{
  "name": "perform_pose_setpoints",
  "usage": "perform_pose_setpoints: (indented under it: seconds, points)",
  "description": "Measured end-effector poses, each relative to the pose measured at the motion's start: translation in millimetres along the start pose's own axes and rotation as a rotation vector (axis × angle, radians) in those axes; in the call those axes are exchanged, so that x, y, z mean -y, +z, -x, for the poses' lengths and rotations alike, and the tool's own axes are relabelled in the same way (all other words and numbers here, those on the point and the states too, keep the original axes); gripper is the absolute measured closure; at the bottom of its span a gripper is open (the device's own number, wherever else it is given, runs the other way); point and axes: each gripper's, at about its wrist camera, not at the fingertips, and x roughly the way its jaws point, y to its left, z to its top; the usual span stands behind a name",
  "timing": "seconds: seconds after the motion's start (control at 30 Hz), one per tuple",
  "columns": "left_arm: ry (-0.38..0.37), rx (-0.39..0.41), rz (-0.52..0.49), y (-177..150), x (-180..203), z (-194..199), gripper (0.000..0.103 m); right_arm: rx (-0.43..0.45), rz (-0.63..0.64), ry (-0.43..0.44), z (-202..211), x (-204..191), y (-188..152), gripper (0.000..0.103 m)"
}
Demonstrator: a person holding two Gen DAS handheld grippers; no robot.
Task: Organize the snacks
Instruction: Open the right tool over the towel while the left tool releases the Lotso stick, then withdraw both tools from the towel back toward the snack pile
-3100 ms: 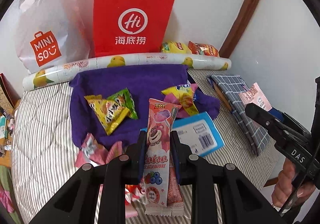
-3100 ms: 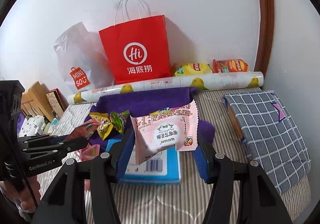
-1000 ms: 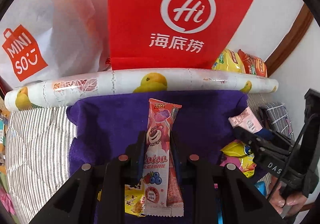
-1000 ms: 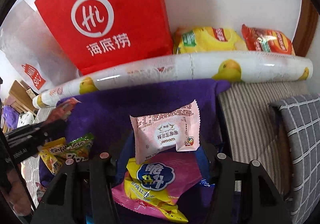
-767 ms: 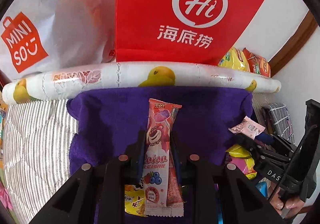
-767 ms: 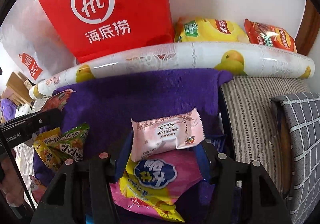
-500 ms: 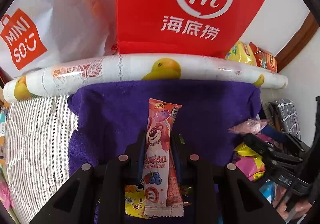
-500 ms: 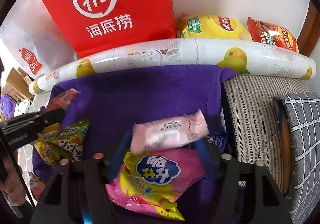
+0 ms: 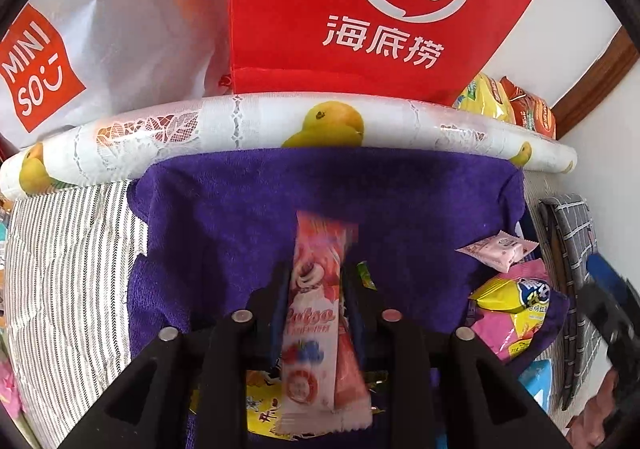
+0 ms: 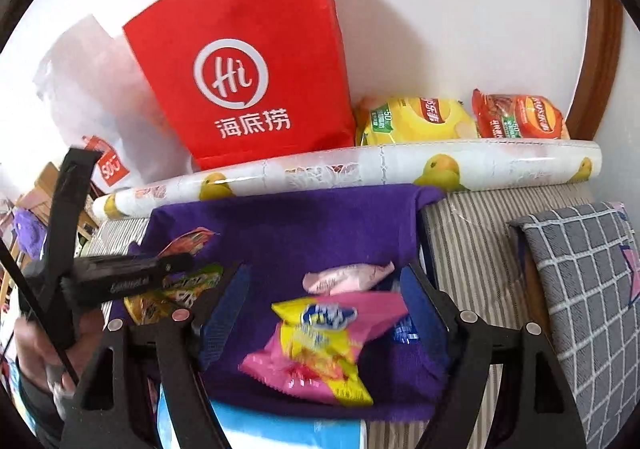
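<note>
L gripper [image 9: 316,269]: jaws just been opening, parted a little now. Long pink strawberry-print candy packet [image 9: 316,313] upright between the fingers, blurred while the fingers look sharp, so seemingly loose, not pinched (pad contact hard to make out). Under and ahead of the tips: purple fleece towel [image 9: 224,217]. Beyond the towel, straight ahead: rolled white plastic sheet w/ yellow fruit print [image 9: 240,125], then a red paper carrier bag [image 9: 360,9] against the wall. Off to the left of the fingers: grey-striped bedcover [image 9: 72,269].

R gripper [image 10: 324,273]: jaws just been opening, wide apart now, gripping nothing. Small pale pink snack wrapper [image 10: 348,277] lying flat on the towel btwn the fingertips, touching neither pad. Just behind it, nearer the camera: pink-and-yellow snack bag [image 10: 316,345], its far edge touching or just under the wrapper. Below that, close to the camera: blue-and-white box [image 10: 280,429], half under the towel. Left of the R fingers: yellow and green candy packets [image 10: 168,297], w/ the L gripper above them. Right of the fingers: grey checked cushion [image 10: 580,289]. Far ahead behind the roll: yellow chip bag [image 10: 416,121] beside an orange chip bag [image 10: 520,121].
</note>
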Motion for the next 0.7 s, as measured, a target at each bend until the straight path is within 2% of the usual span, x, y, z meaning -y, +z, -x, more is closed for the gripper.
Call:
perform_pose_setpoints:
  seconds: [0.1, 0.2, 0.4, 0.57, 0.7]
  points:
    - [0.002, 0.004, -0.003, 1.1, 1.7, 5.0, 0.062, 0.017, 0.018, -0.031, 11.8, -1.7, -10.4, 0.025]
    - [-0.001, 0.039, -0.015, 1.1, 3.2, 19.7, 0.056, 0.031, 0.071, -0.076, 23.8, -6.9, -23.5, 0.025]
    - [-0.02, 0.082, -0.022, -3.4, 7.8, 46.7, 0.053, 0.033, 0.103, -0.131, 47.3, -18.4, -45.3, 0.025]
    - [-0.031, 0.102, -0.027, -26.2, 7.3, 71.9, 0.053, 0.023, 0.066, -0.052, 65.4, -28.2, -71.8, 0.024]
    - [-0.002, 0.091, -0.037, -54.4, -1.1, 87.5, 0.053, -0.012, 0.048, 0.045, 73.8, -41.5, -94.7, 0.024]
